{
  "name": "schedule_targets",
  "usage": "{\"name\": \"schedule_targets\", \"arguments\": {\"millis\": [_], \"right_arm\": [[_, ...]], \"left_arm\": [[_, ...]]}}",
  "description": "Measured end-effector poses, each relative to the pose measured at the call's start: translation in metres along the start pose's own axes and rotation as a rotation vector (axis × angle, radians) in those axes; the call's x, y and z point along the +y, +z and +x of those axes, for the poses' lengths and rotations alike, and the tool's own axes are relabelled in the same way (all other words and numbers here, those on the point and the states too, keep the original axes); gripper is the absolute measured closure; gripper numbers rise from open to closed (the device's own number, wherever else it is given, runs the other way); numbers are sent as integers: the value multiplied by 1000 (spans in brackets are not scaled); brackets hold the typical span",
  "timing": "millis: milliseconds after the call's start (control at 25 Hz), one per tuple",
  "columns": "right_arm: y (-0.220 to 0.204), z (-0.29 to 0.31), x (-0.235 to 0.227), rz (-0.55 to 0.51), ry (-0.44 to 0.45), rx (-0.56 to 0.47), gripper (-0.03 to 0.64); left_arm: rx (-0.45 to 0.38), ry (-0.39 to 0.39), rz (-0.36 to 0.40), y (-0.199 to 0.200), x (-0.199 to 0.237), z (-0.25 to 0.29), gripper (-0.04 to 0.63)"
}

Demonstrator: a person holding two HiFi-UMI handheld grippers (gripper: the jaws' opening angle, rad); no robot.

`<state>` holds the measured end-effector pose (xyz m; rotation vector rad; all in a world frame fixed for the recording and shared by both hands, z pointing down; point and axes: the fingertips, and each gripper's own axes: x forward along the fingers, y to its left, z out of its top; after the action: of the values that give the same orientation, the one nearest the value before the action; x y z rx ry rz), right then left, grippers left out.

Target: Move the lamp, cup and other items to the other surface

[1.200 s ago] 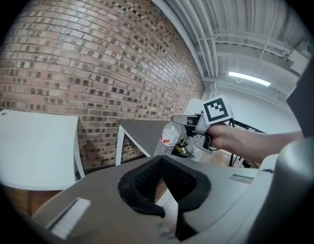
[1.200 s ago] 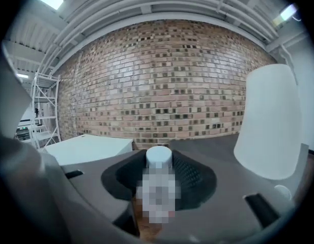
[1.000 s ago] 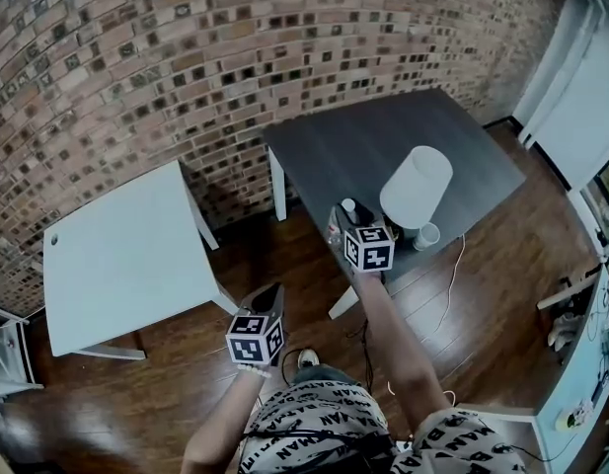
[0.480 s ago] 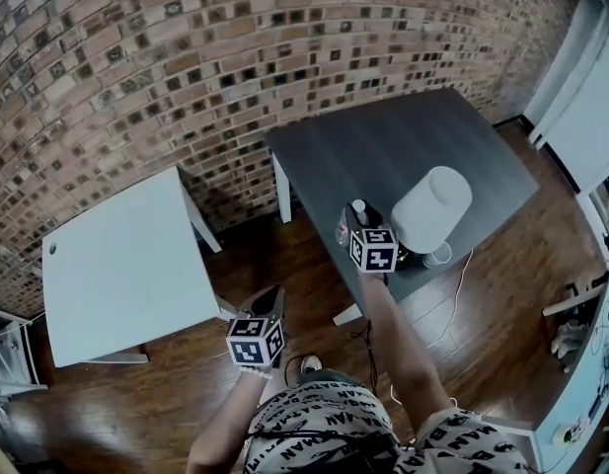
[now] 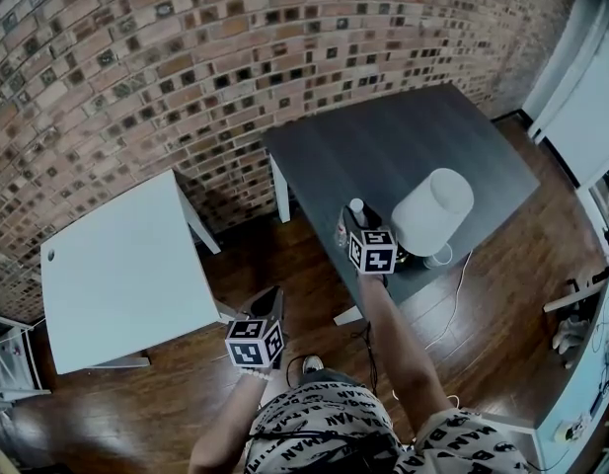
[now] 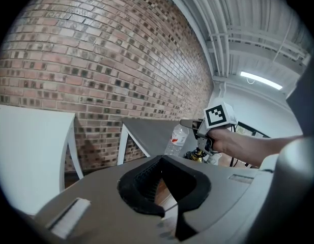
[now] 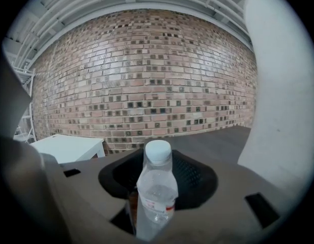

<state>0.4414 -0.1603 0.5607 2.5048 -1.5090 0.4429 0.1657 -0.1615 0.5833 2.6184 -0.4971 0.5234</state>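
Observation:
A clear water bottle [image 5: 355, 212] with a white cap stands near the front edge of the dark table [image 5: 403, 136]. My right gripper [image 5: 358, 227] reaches over that edge. Its jaws have just been opening. The bottle [image 7: 157, 192] stands between them with a gap on each side. The white lamp shade [image 5: 432, 210] rises just right of the bottle and fills the right edge [image 7: 284, 111] of the right gripper view. A small white cup [image 5: 442, 256] sits by the lamp's foot. My left gripper [image 5: 267, 299] hangs over the floor, shut and empty [image 6: 162, 159].
A white side table [image 5: 116, 265] stands to the left, against the brick wall [image 5: 186, 67]. Brown wood floor lies between the two tables. The lamp's white cord [image 5: 452, 304] trails off the dark table's front edge. Cluttered furniture lines the right border.
Both hands drifted a little forward toward the dark table early on and the view shifted with them. The bottle stays between the right jaws. Lamp and cup have not moved.

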Motion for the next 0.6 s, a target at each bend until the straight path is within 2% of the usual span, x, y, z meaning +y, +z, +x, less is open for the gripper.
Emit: {"name": "schedule_targets", "arguments": {"millis": [320, 600], "right_arm": [[5, -3, 0, -2, -18, -16, 417], [29, -25, 3, -10, -37, -92, 403]], "left_arm": [[-2, 1, -1, 1, 2, -2, 595], [-9, -6, 6, -1, -4, -10, 595]]}}
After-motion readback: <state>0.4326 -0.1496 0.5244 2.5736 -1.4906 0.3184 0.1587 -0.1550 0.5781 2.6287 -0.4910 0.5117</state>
